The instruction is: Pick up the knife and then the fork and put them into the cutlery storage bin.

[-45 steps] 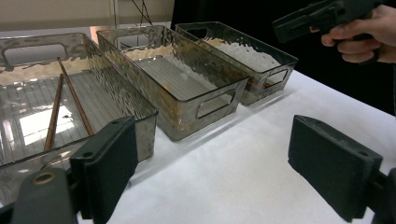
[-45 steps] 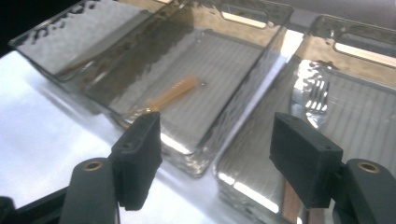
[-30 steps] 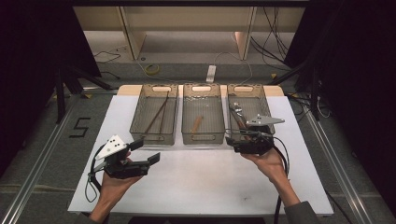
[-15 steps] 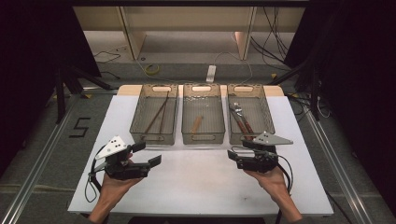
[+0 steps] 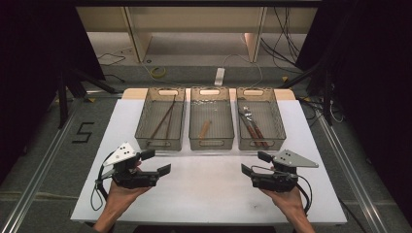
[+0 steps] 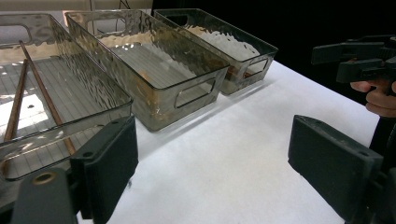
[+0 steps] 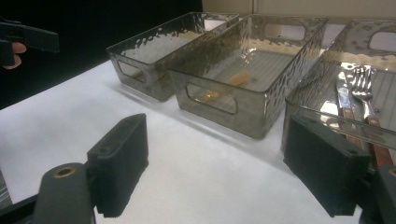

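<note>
From above, our left gripper [image 5: 155, 162] and right gripper [image 5: 250, 164] hang wide open, holding nothing, near the table's [image 5: 209, 189] front edge. The right gripper's jaws have just been opening. Its own view shows the fork [image 7: 362, 86] in the right bin [image 7: 327, 100].

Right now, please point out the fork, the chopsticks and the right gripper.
fork [image 7: 362, 84], right gripper view, on its tines.
chopsticks [image 5: 163, 119], high view, mid-length.
right gripper [image 5: 253, 163], high view, between its open jaws.

Three bins stand side by side at the counter's [image 5: 204, 194] far edge: the left bin [image 5: 144, 125] holds chopsticks [image 5: 163, 119], the middle bin [image 5: 194, 124] a short stick [image 5: 205, 128], the right bin [image 5: 278, 124] cutlery [image 5: 251, 125].
</note>
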{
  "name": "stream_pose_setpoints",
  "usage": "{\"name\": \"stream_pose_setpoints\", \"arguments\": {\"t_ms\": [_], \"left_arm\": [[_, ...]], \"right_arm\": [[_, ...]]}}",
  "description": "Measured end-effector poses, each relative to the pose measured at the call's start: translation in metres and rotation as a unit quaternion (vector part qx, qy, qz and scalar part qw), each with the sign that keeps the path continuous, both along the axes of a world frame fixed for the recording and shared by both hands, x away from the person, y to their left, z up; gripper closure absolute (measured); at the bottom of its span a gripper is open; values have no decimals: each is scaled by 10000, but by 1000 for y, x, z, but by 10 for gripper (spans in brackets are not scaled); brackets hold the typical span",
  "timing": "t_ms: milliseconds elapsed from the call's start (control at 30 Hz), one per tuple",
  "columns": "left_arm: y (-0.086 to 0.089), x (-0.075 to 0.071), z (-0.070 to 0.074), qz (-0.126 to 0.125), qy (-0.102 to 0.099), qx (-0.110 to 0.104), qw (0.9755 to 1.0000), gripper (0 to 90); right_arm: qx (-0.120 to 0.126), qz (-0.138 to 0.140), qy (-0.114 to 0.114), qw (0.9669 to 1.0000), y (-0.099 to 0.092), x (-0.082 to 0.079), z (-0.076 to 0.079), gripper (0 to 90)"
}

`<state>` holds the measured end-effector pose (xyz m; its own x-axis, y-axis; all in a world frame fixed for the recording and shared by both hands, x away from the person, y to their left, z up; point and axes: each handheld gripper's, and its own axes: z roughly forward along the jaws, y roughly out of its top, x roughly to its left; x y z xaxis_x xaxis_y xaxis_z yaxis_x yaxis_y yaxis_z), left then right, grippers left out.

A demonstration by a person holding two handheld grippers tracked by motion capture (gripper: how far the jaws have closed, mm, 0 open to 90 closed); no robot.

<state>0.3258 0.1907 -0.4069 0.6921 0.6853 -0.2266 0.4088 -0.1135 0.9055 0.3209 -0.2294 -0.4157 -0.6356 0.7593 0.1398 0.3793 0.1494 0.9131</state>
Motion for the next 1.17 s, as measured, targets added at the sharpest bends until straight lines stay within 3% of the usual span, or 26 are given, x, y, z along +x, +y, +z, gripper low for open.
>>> {"name": "stream_pose_setpoints", "arguments": {"t_ms": [467, 1167], "left_arm": [[-3, 0, -3, -137, 91, 120, 9998, 154], [-3, 1, -2, -138, 106, 144, 9997, 154]], "right_arm": [[21, -98, -47, 9999, -8, -10, -6, 207], [-10, -113, -82, 9999, -8, -10, -7, 199]]}}
